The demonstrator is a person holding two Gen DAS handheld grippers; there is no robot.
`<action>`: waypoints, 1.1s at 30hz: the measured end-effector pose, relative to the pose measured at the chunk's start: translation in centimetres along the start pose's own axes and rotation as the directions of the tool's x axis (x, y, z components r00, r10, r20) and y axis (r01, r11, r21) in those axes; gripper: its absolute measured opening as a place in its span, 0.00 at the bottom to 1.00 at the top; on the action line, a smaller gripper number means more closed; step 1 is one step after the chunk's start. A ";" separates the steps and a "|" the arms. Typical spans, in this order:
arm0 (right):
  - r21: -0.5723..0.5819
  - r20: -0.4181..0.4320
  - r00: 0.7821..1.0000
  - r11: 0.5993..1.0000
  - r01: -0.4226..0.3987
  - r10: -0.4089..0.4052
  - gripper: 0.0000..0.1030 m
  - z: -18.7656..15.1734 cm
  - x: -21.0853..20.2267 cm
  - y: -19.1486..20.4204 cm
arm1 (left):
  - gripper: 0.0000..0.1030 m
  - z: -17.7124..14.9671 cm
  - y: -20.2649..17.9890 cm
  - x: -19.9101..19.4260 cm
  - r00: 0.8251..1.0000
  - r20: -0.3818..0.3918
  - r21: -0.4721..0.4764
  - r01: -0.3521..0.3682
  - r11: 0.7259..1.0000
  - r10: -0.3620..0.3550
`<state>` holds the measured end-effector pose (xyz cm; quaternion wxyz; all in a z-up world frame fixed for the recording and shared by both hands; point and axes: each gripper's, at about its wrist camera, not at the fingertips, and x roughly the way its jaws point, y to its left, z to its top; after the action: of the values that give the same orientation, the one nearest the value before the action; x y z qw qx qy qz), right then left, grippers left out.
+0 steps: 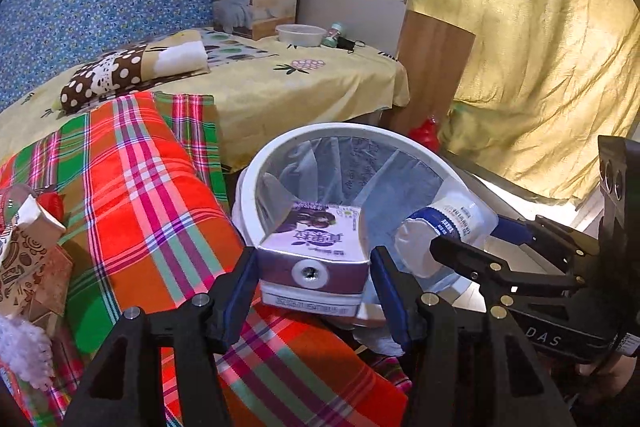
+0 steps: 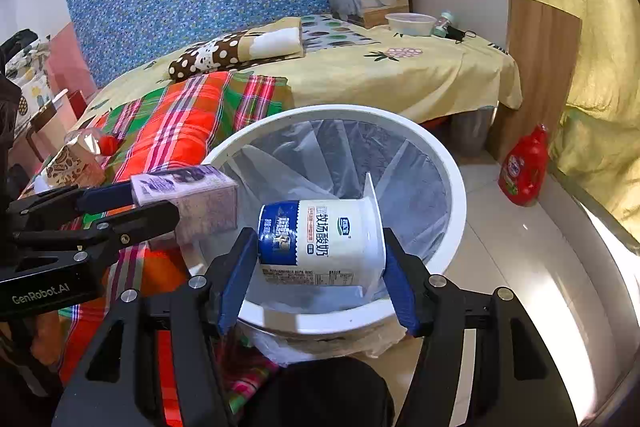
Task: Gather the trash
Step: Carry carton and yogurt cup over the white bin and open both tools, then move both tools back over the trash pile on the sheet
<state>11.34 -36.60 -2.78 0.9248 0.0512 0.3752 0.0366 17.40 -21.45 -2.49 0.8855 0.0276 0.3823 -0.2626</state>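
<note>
A white round trash bin (image 1: 280,151) lined with a clear bag stands beside the bed; it also shows in the right wrist view (image 2: 460,187). My left gripper (image 1: 314,267) is shut on a purple milk carton (image 1: 316,243) and holds it at the bin's near rim; the carton also shows in the right wrist view (image 2: 192,195). My right gripper (image 2: 320,255) is shut on a blue-and-white yogurt cup (image 2: 320,239), held on its side over the bin's opening. The cup also shows in the left wrist view (image 1: 436,231).
A plaid blanket (image 1: 152,187) covers the bed's near part. A patterned paper bag (image 1: 24,259) and a clear bottle with a red cap (image 2: 92,143) lie on it. A red detergent bottle (image 2: 524,167) stands on the floor by a wooden board (image 2: 540,67).
</note>
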 end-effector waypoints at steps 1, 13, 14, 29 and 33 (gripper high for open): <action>0.001 0.000 1.000 1.000 0.002 -0.002 0.61 0.1 0.1 0.0 | 0.55 0.0 0.0 0.0 1.000 0.000 0.003 -0.001 1.000 0.001; 0.018 0.043 0.999 1.000 0.009 -0.010 0.61 0.1 -1.9 0.0 | 0.55 -0.6 0.4 -1.6 0.999 0.026 -0.021 -0.021 1.000 0.022; 0.015 0.045 0.999 1.000 0.010 -0.010 0.61 0.0 -2.1 0.1 | 0.55 -0.7 0.4 -1.8 0.999 0.027 -0.025 -0.025 0.999 0.026; -0.048 0.053 0.995 0.995 -0.086 0.088 0.61 -1.1 -3.5 4.1 | 0.55 -4.3 2.5 -7.8 0.992 0.070 -0.104 -0.102 0.989 0.109; -0.073 0.046 0.989 0.988 -0.134 0.137 0.61 -1.2 -3.6 5.8 | 0.55 -5.6 3.6 -9.5 0.986 0.076 -0.136 -0.135 0.982 0.146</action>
<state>7.74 -31.19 -0.41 0.9306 0.0454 0.3457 0.1110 10.00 -12.72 -0.46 0.9173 -0.0144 0.3575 -0.1748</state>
